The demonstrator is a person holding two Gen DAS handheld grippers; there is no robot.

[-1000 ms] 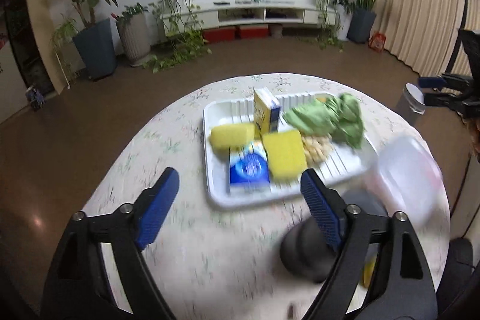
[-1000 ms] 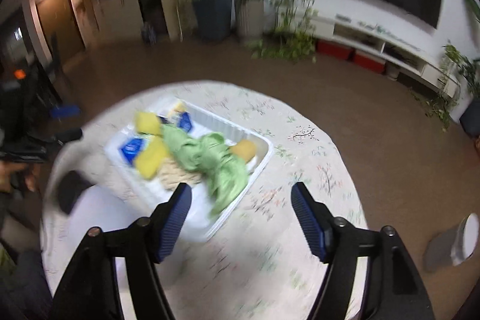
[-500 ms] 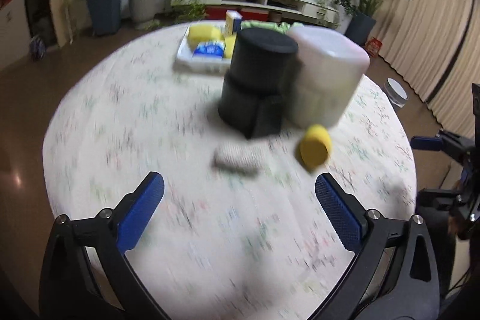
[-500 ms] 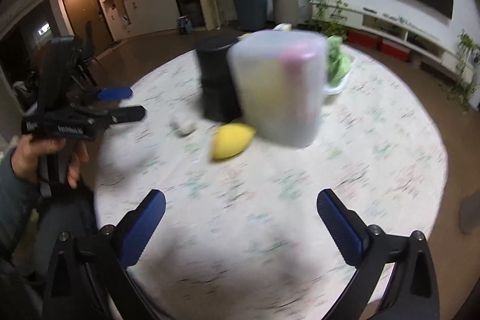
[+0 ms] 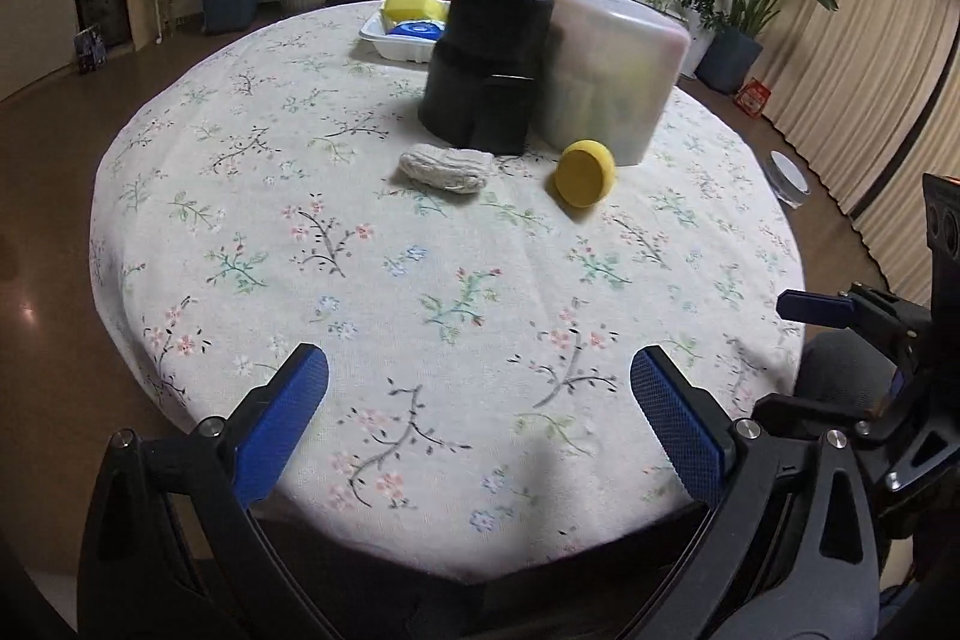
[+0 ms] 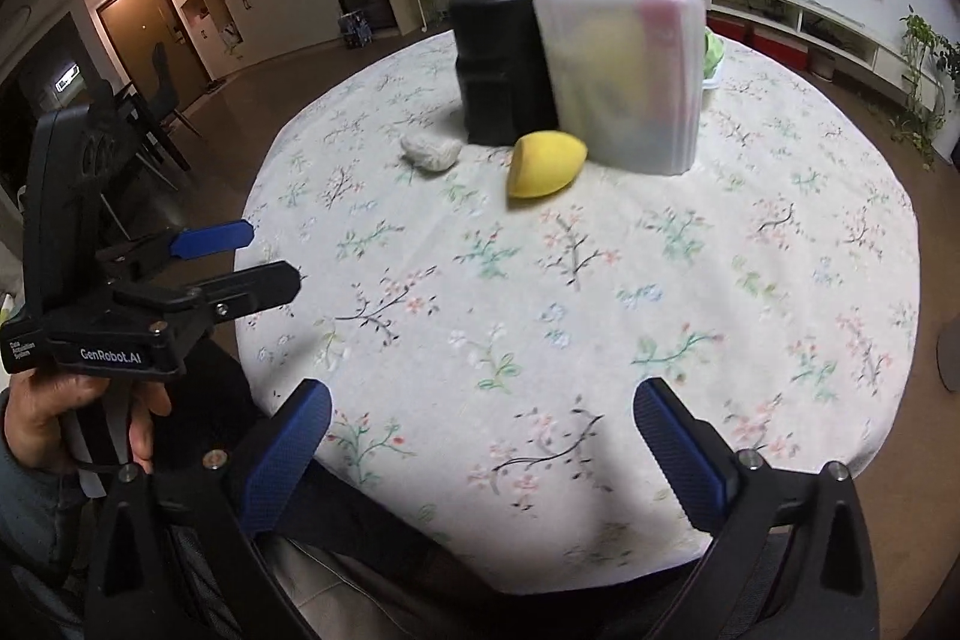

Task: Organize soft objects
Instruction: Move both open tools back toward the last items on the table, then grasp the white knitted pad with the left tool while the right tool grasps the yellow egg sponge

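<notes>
Both grippers empty, jaws spread wide: left gripper (image 5: pixel 479 415), right gripper (image 6: pixel 481 445), low at the table's (image 5: pixel 198 196) 6 o'clock edge. Yellow sponge (image 5: pixel 584 173) sits mid-table, touching or just short of the frosted bin (image 5: pixel 612 70) at its 12 o'clock; white cloth wad (image 5: pixel 445 167) at the sponge's 9 o'clock, just in front of the black canister (image 5: pixel 489 64). Tray (image 5: pixel 393 38) behind holds more sponges. Both items likely light, squashy, non-slip; pinch across the middle, gentle squeeze. Readable text: "GenRobot.AI" on the left gripper body.
</notes>
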